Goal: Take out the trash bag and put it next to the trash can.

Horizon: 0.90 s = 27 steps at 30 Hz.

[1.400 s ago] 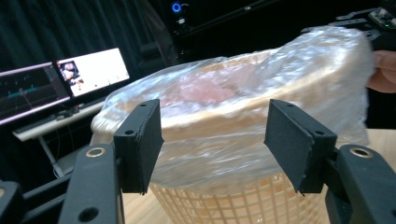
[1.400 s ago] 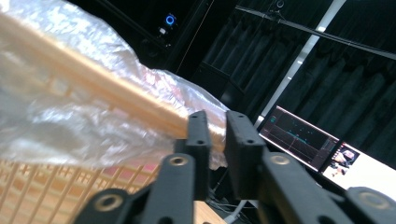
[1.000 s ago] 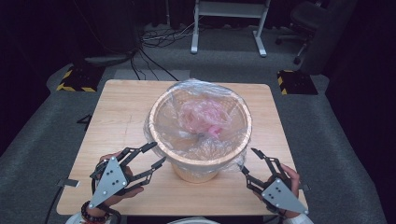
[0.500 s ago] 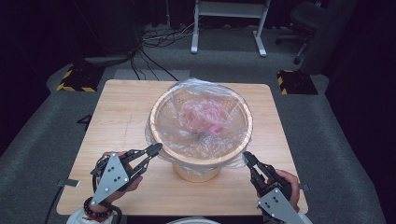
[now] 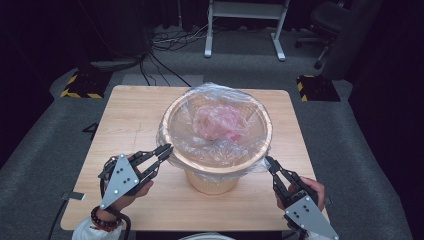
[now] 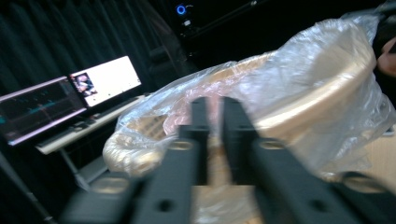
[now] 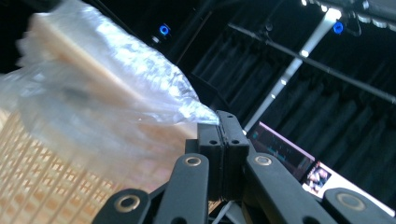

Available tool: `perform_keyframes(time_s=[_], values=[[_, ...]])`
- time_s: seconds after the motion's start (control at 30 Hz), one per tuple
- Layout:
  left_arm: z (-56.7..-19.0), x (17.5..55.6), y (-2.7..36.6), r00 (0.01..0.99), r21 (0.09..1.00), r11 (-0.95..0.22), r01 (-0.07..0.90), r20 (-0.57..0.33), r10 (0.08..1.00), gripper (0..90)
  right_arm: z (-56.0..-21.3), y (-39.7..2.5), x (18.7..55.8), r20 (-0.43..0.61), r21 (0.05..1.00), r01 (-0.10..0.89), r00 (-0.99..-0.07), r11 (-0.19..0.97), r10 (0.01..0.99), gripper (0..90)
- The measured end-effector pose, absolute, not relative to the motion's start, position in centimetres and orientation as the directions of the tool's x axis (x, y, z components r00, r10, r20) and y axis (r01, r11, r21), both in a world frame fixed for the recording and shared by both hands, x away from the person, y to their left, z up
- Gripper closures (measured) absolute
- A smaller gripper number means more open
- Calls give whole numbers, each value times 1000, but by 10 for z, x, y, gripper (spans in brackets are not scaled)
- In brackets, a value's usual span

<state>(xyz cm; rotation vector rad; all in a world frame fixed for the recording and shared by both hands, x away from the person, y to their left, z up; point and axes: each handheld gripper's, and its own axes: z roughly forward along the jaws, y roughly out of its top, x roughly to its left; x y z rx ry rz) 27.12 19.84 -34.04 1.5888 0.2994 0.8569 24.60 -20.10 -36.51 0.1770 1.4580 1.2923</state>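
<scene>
A round wooden basket (image 5: 216, 185) stands mid-table, lined with a clear plastic bag (image 5: 220, 145) folded over its rim. Something pink and crumpled (image 5: 220, 122) lies inside the bag. My left gripper (image 5: 166, 149) is at the basket's left rim. In the left gripper view its jaws (image 6: 215, 105) stand almost together on the bag's film (image 6: 317, 70). My right gripper (image 5: 270, 162) is at the right rim, shut on a pulled-out corner of the bag (image 7: 140, 79). In the right gripper view it (image 7: 218, 116) pinches that corner beside the woven basket wall (image 7: 37, 177).
The wooden table (image 5: 130, 115) has bare room on every side of the basket. Behind it on the floor are cables (image 5: 160, 55), a white desk frame (image 5: 245, 30), an office chair (image 5: 330, 25) and two striped boxes (image 5: 80, 85). Lit monitors (image 6: 70, 100) stand off to one side.
Both grippers were open beside the basket a second ago. They have moved in to the rim and shut on the bag's edge, left and right.
</scene>
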Motion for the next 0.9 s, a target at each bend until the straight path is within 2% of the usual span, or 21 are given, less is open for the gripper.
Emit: perform_keyframes(time_s=[0.03,0.07,0.1,0.17,0.27,0.5,0.7,0.8,0.9], values=[[-341,271,200,700,938,-212,-275,347,625,700,-365,-201,247,-598,769,-510,-361,386,715,899],[-342,270,201,694,936,-211,-283,352,628,691,-365,-202,249,-591,774,-505,-363,382,720,900],[-342,269,202,690,936,-212,-280,349,633,642,-366,-203,249,-584,782,-496,-368,378,724,900],[-344,269,205,685,937,-217,-272,348,640,516,-366,-205,250,-582,784,-488,-359,385,730,900],[-347,272,216,670,948,-196,-251,316,672,442,-364,-210,253,-556,805,-460,-362,375,748,900],[-362,293,232,671,958,-213,-193,287,683,428,-361,-225,265,-476,859,-395,-385,325,791,896],[-376,314,222,682,962,-244,-123,260,684,401,-364,-227,270,-480,860,-377,-374,343,793,853],[-377,318,217,693,963,-236,-128,257,674,420,-364,-228,270,-484,860,-367,-366,354,795,771],[-377,320,209,673,951,-273,-148,299,676,458,-364,-231,267,-499,853,-365,-359,373,789,573]])
